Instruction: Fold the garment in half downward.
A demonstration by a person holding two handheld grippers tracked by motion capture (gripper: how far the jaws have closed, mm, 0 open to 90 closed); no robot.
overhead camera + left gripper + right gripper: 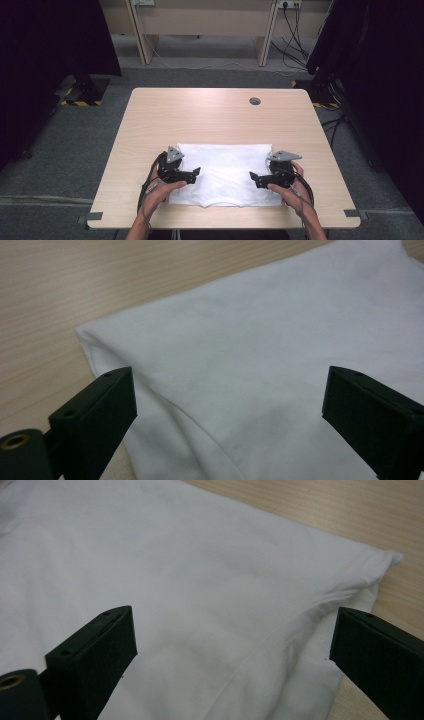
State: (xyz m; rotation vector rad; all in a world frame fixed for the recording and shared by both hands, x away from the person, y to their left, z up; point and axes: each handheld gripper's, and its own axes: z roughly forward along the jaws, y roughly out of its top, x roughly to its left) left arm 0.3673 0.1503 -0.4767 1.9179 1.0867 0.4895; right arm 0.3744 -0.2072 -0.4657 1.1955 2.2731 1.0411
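High view: a white cloth (pixel 225 175) lies folded flat on the near half of the surface (pixel 210 117), a rectangle with its long axis running left to right. The left gripper (pixel 196 173) hovers over its left end, the right gripper (pixel 254 178) over its right end, tips facing each other. Both have jaws spread wide, holding nothing. In the gripper views the cloth is soft, matt, with shallow creases and a folded corner (pixel 82 332); the surface is pale wood-grain laminate.
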